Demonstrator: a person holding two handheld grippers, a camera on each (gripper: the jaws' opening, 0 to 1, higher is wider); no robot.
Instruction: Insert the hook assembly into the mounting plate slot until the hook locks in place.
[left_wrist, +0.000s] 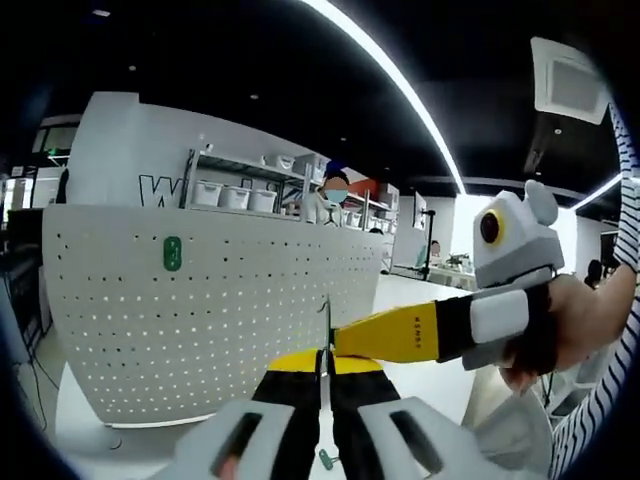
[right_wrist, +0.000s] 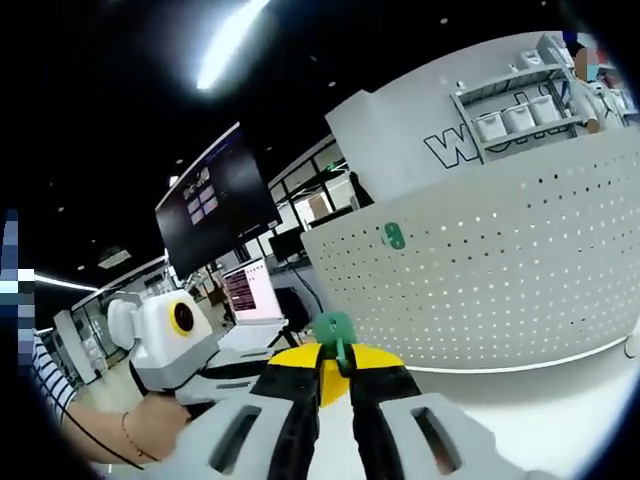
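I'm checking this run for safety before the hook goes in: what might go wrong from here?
1. The left claw pinches only a thin metal piece, so it may twist or slip on contact.
2. The right claw grips the green hook only partly, while the green plate on the pegboard is small, so misalignment seems likely.

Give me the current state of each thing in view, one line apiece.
Pegboard: standing upright, one green hook already mounted on it.
Left gripper: shut on a thin metal piece.
Right gripper: shut on a green hook assembly, held off the pegboard.
Monitor: switched on.
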